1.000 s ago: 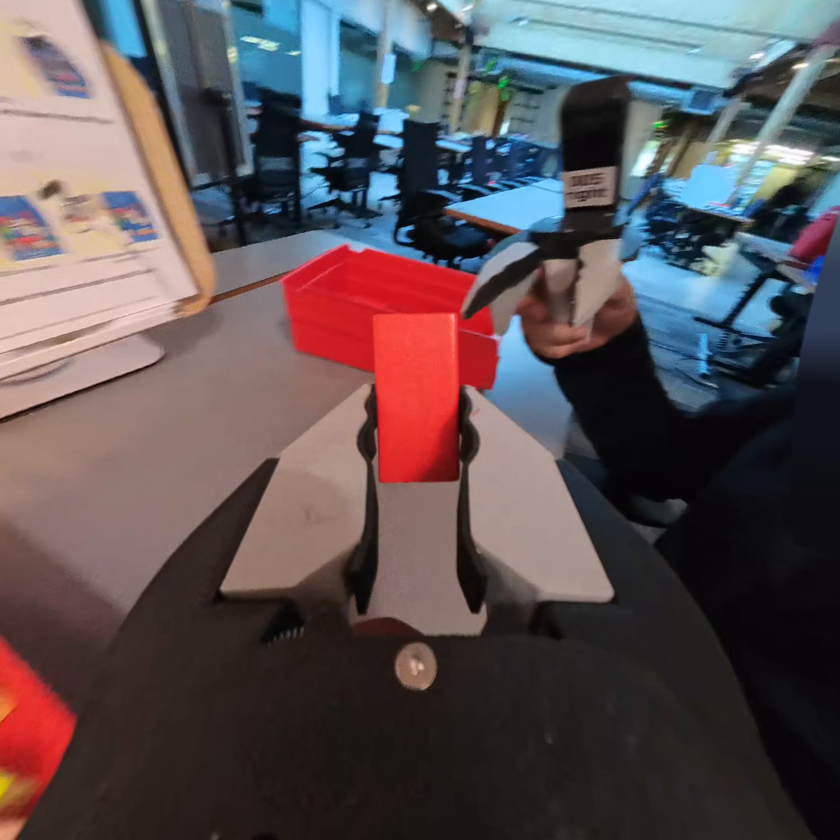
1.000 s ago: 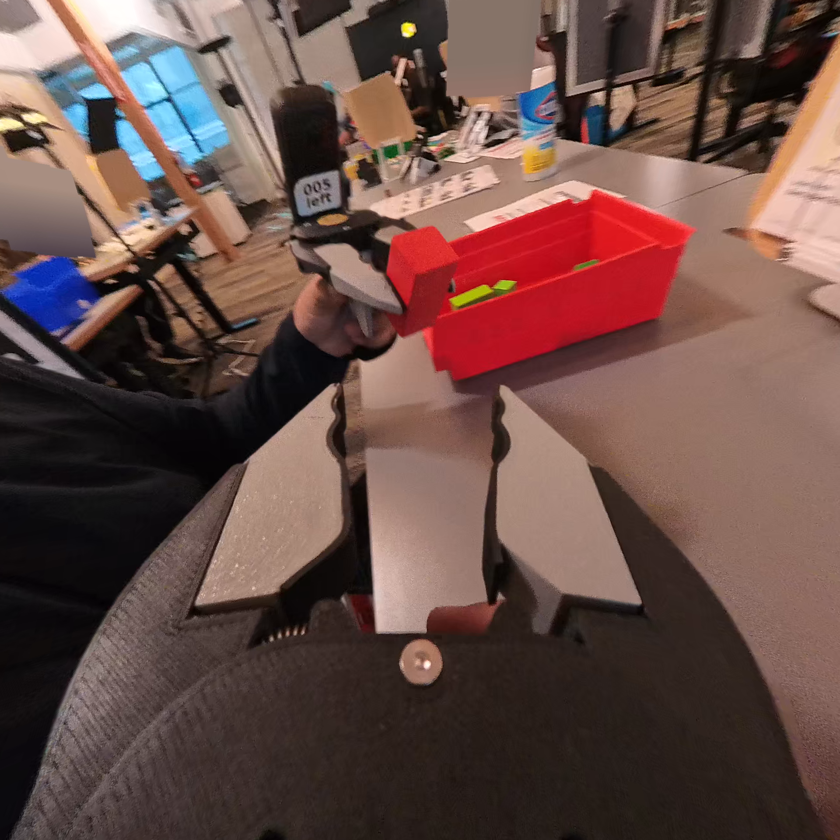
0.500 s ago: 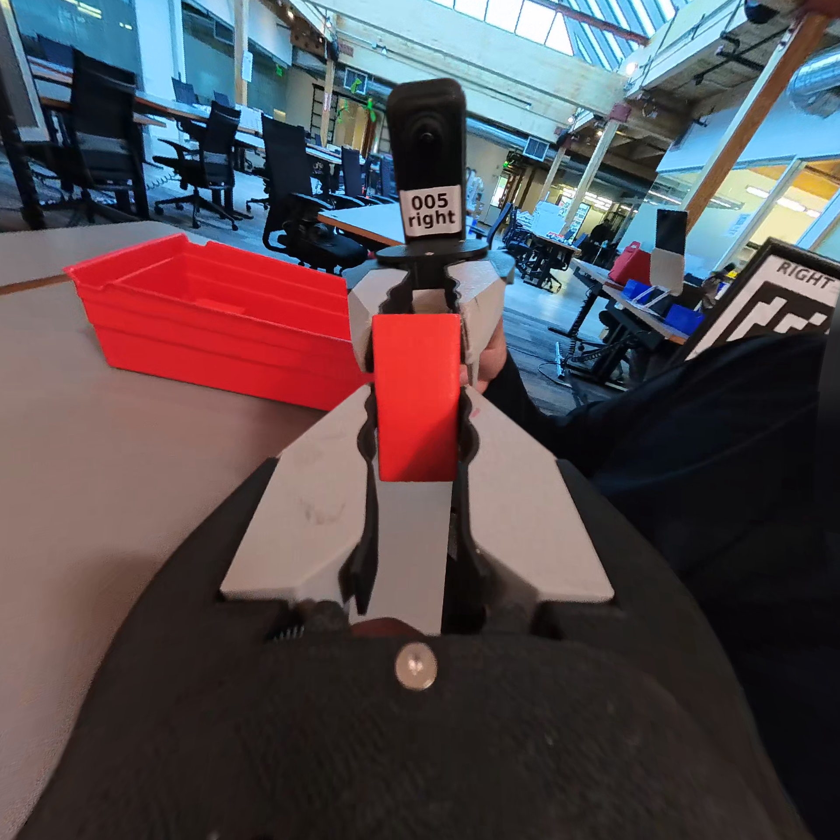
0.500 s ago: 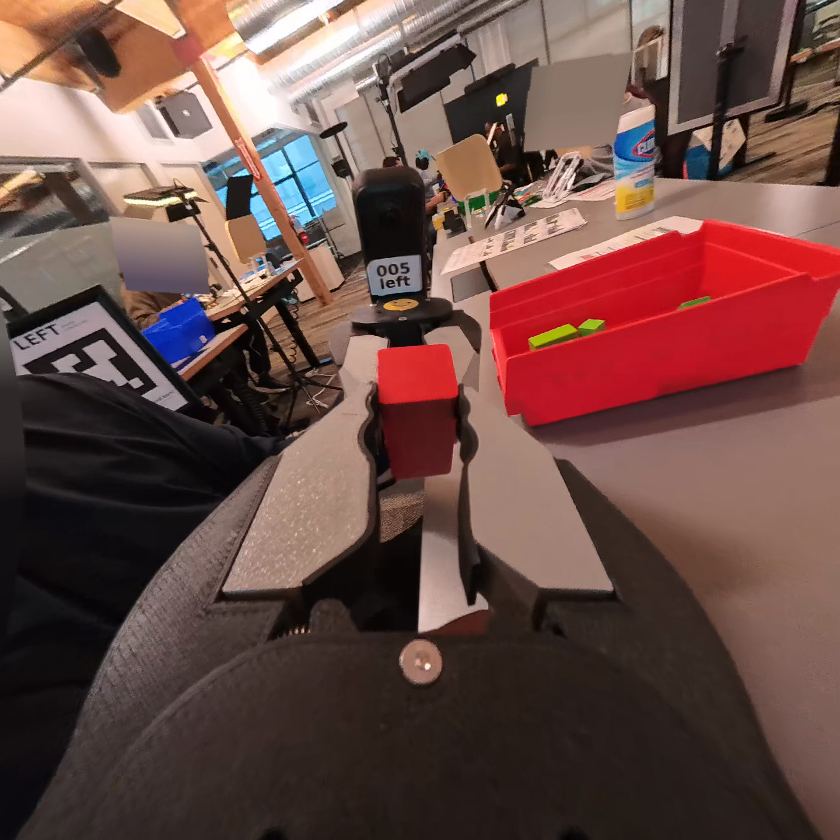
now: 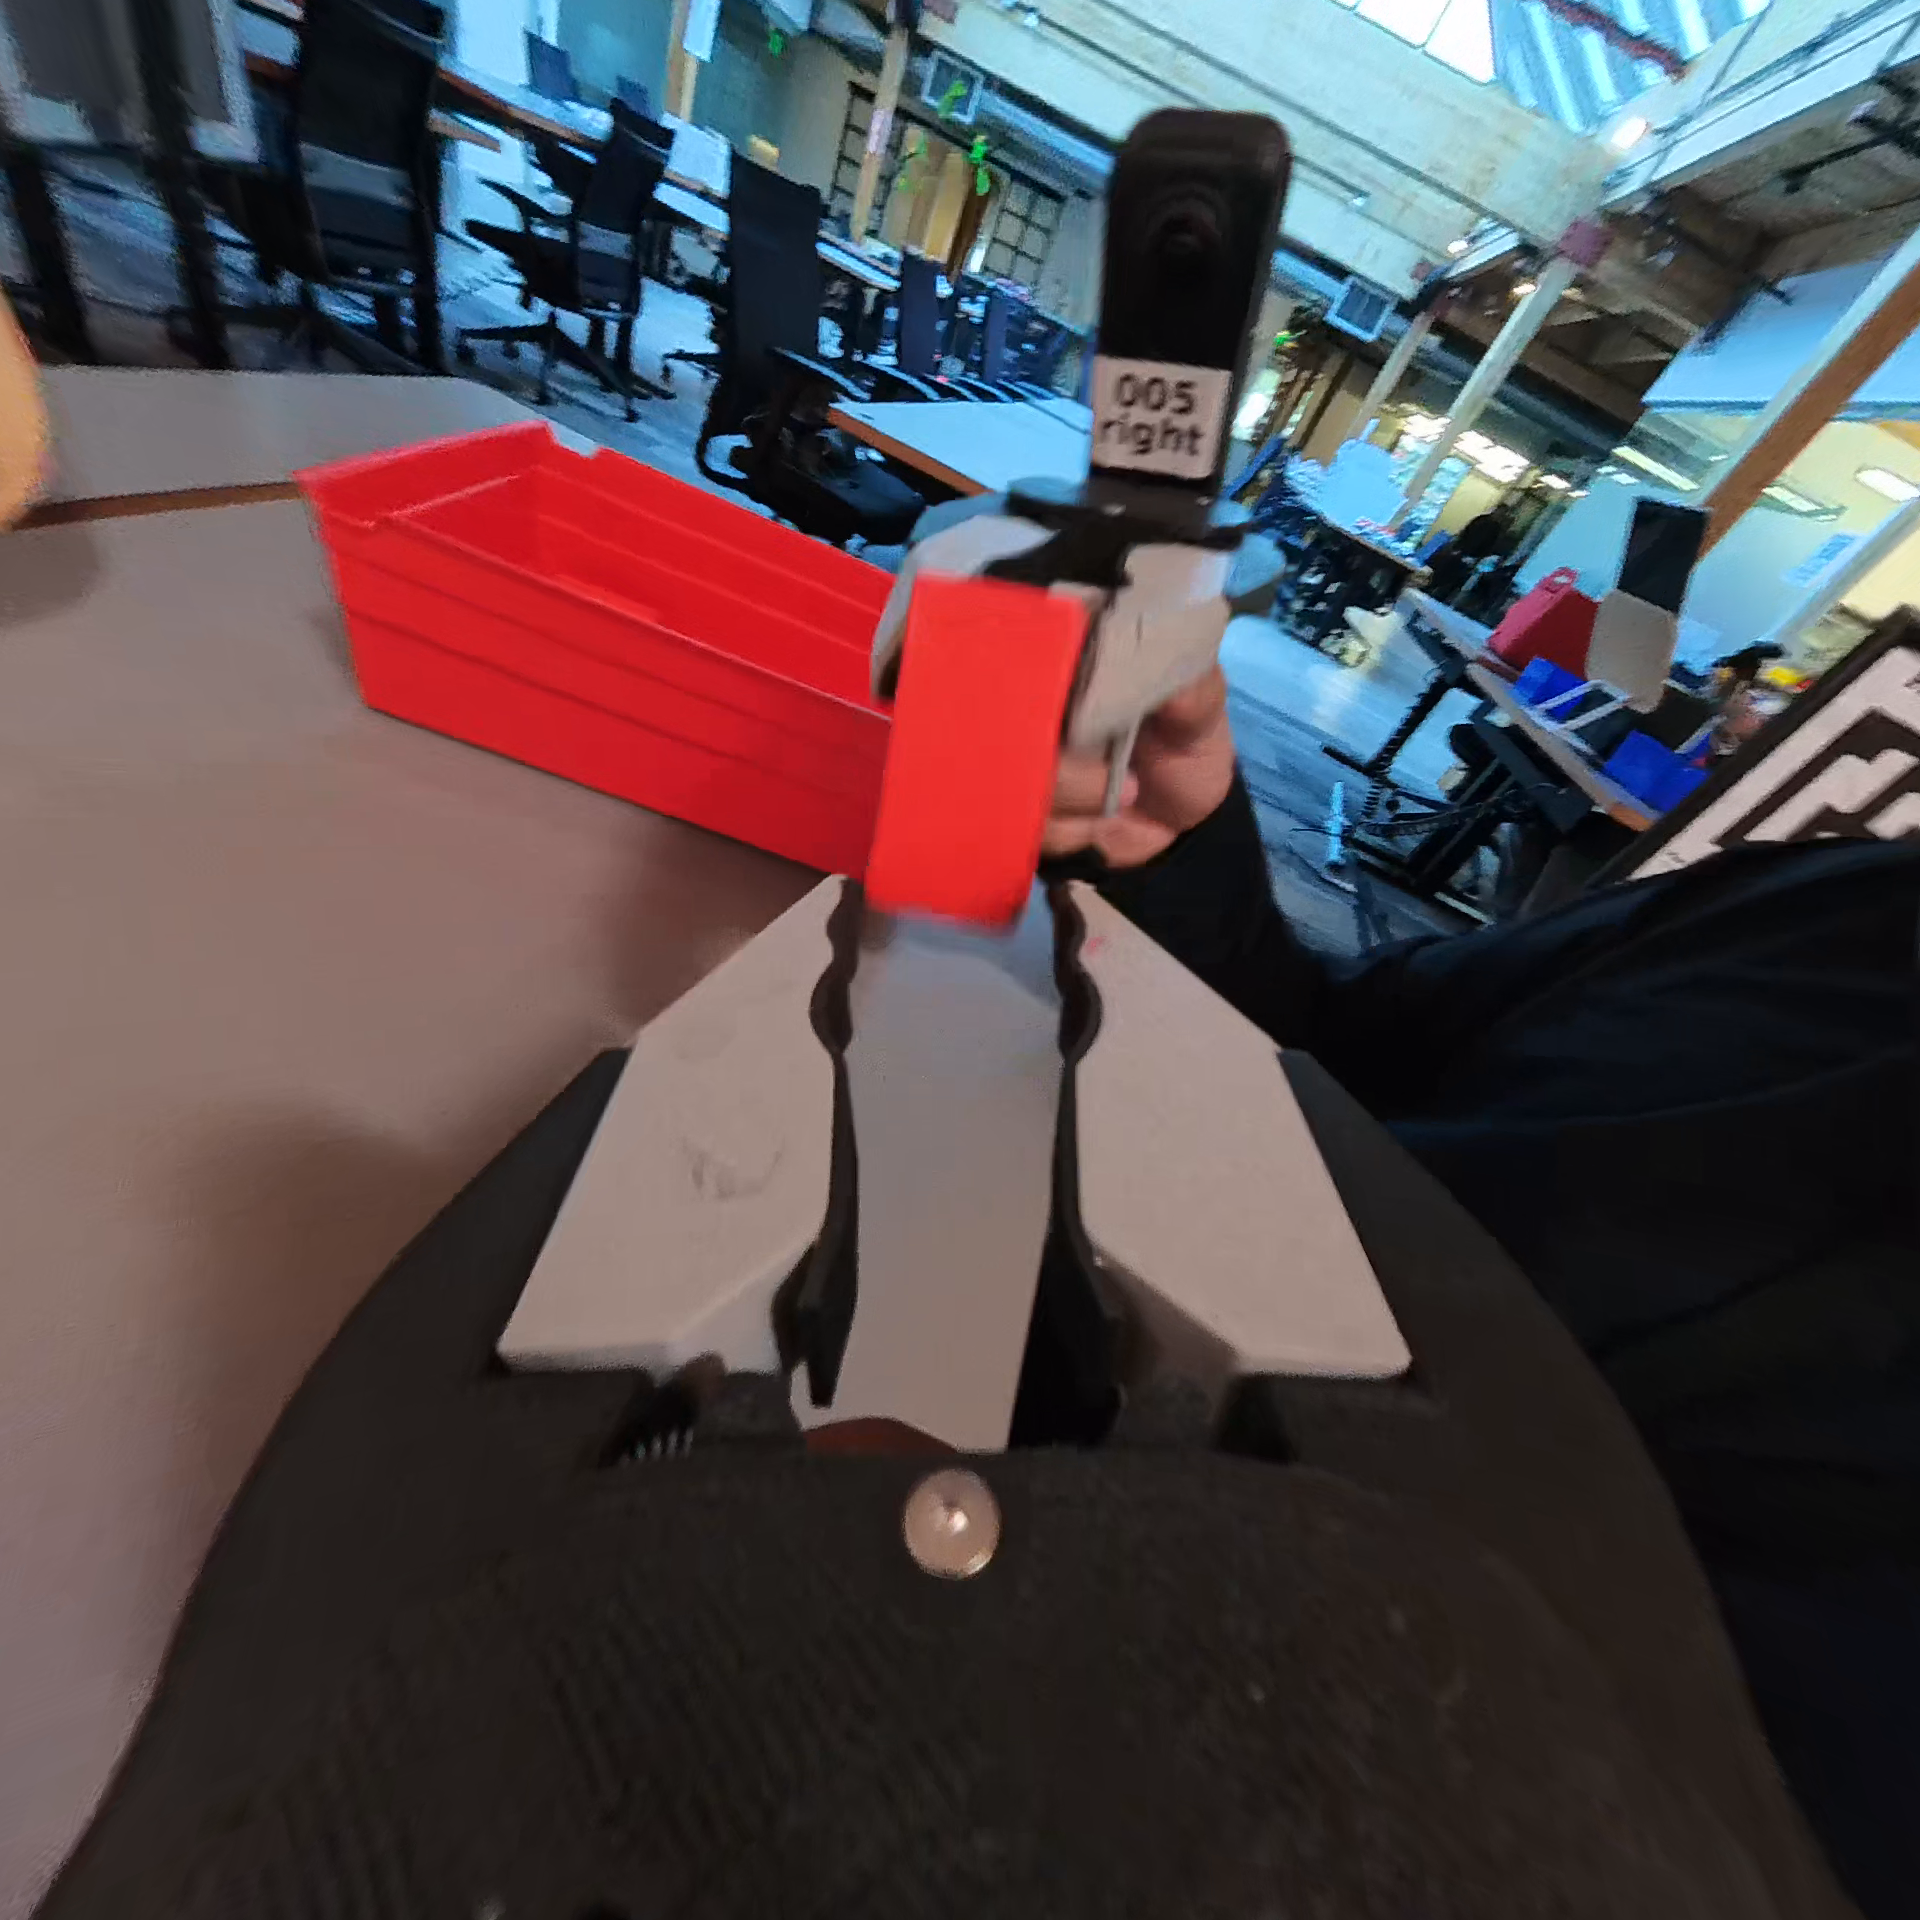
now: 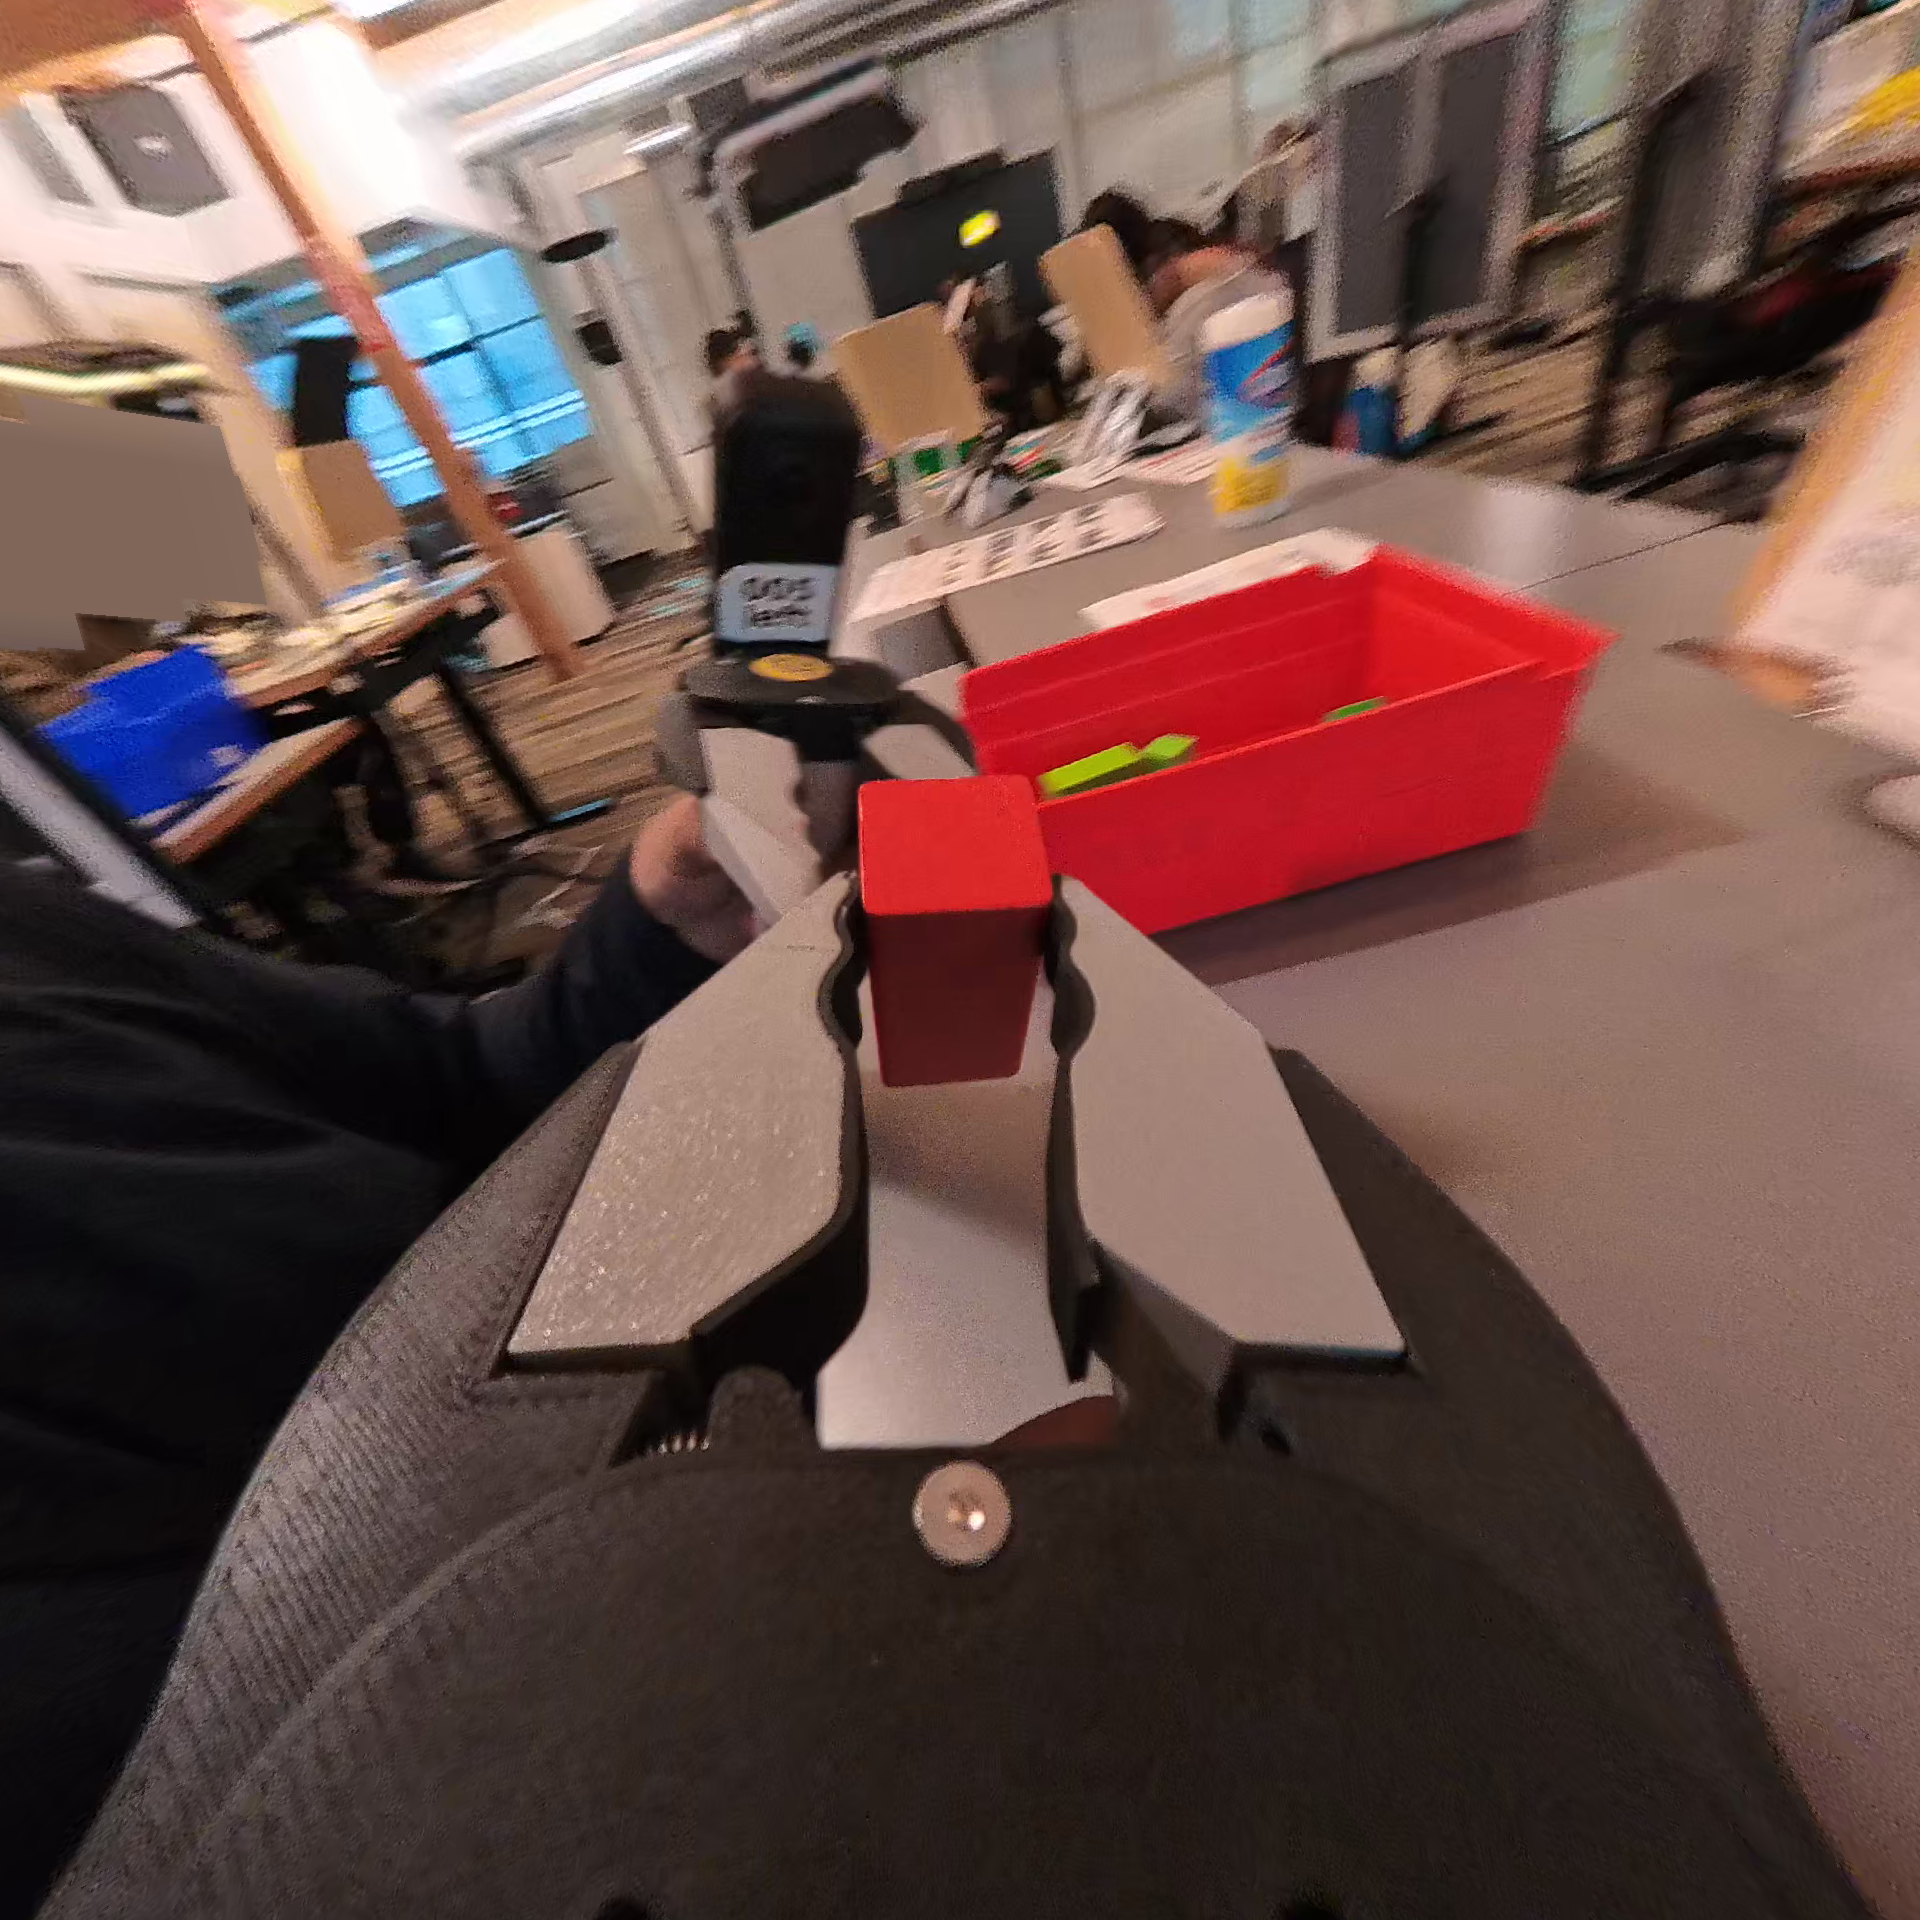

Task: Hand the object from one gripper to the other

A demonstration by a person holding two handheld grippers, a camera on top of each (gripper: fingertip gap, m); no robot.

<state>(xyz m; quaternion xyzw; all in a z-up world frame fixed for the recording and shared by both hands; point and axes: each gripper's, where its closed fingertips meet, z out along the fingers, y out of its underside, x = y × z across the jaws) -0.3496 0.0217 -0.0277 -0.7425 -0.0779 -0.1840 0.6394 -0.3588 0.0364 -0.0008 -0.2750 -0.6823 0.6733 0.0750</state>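
One red block (image 6: 951, 925) is clamped between the right gripper (image 6: 951, 914) jaws, above the grey counter (image 6: 1558, 1091) near its edge. The left gripper (image 5: 951, 914) jaws stand narrowly apart, bare, the block just beyond their tips. One red bin (image 6: 1299, 821) holds three green pieces (image 6: 1112, 767).

The block (image 6: 951, 914) was solid red, same shade as the bin (image 6: 1299, 831) right of centre. Bright lime green pieces (image 6: 1117, 764) sat inside it. The gripper fingers (image 6: 717, 1143) were plain grey on a black body, over a grey table (image 6: 1558, 1091).
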